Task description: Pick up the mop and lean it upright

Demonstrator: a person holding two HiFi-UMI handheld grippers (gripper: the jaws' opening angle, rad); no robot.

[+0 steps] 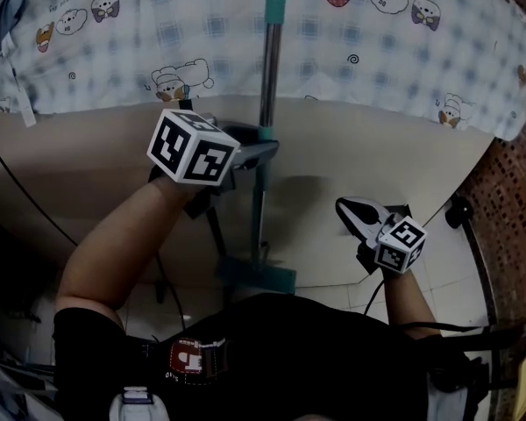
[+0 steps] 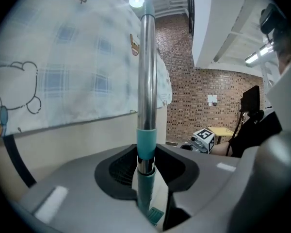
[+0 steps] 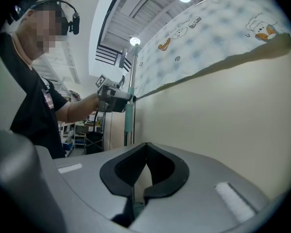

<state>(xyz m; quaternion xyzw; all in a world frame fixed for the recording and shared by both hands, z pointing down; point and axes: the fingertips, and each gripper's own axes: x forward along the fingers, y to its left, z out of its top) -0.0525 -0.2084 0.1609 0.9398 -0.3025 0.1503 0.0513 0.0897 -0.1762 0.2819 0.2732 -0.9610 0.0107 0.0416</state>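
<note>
- The mop [image 1: 266, 68] stands nearly upright, its teal head [image 1: 256, 274] down on the floor [image 1: 443, 266] and its pole against the cloth-draped beige panel [image 1: 88, 147].
- The left gripper [image 2: 145, 171] has its jaws clamped on the pole at the teal collar [image 2: 146, 142].
- The right gripper [image 3: 136, 181] has its jaws closed on nothing.
- The mop is probably light and stiff, with a slick metal pole, so the plastic collar gives the surer hold.

1. Left gripper [image 1: 256, 152] is clamping its jaws on the mop pole [image 1: 268, 68], pads pressing on both sides.
2. Left forearm [image 1: 114, 244], bare, is reaching forward to the pole from its left.
3. Right gripper [image 1: 351, 213] is hovering right of the pole, well apart from it, jaws together and empty.
4. Right forearm [image 1: 408, 301] is hanging lower, near the torso.
</note>
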